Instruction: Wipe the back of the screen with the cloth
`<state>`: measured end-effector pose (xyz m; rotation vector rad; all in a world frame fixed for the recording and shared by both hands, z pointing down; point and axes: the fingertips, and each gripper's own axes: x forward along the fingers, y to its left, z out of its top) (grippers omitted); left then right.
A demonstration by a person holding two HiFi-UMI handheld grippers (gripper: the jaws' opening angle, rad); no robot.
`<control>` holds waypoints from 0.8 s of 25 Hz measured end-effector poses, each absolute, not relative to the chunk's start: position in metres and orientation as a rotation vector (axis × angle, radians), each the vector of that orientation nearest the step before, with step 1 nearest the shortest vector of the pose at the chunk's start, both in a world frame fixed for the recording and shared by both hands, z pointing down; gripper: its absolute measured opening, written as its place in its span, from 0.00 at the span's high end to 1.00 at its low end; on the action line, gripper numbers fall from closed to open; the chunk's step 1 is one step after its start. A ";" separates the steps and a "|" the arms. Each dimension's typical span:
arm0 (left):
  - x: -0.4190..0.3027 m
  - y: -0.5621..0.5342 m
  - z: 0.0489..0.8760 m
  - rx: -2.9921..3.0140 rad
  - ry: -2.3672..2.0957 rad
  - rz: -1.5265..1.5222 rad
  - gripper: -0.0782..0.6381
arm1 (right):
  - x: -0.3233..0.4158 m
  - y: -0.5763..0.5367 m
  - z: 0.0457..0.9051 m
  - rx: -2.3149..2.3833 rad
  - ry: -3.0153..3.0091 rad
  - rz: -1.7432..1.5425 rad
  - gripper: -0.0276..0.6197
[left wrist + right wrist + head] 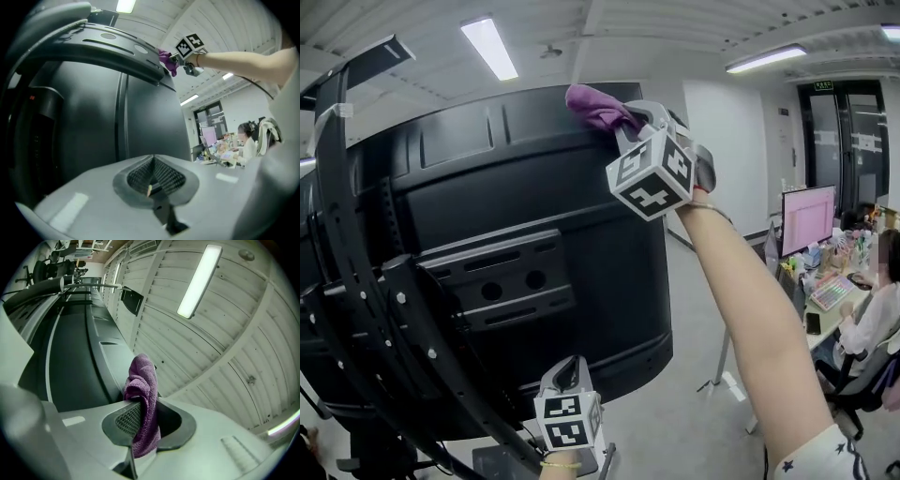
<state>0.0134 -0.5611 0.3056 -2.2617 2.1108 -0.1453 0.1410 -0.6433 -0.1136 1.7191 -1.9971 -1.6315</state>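
Cloth [143, 394], purple and bunched, was clamped between the jaws of the right tool [140, 425], its free end standing up past the tips. The left tool [151, 180] had its jaws closed together with nothing between them, and it sat low by the bottom edge of the screen [534, 187]. From the raised right tool, the screen's black back fell away downward and to the left, its long axis running sideways. So the right arm was plainly the nearer one for a wiping stroke, judged to run along that top edge or down the panel. The head view showed the cloth resting at the upper rim, and also the mounting plate [511, 281] and the stand arm [356, 281]. The right tool's own view showed only a sliver of panel and a ceiling lamp [199, 280]. Far off, a person [874, 309] sat at a tabletop [825, 323] with a pink monitor [807, 217].
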 end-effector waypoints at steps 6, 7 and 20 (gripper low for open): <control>0.004 -0.557 0.311 -2.234 2.134 -0.152 0.88 | 0.127 -0.671 -0.071 1.652 -1.976 -1.595 0.87; 0.004 -0.557 0.312 -2.234 2.134 -0.152 0.88 | 0.126 -0.670 -0.060 1.629 -1.979 -1.601 0.87; 0.027 -0.552 0.334 -2.295 2.098 -0.166 0.88 | 0.127 -0.650 0.133 1.330 -1.955 -1.579 0.87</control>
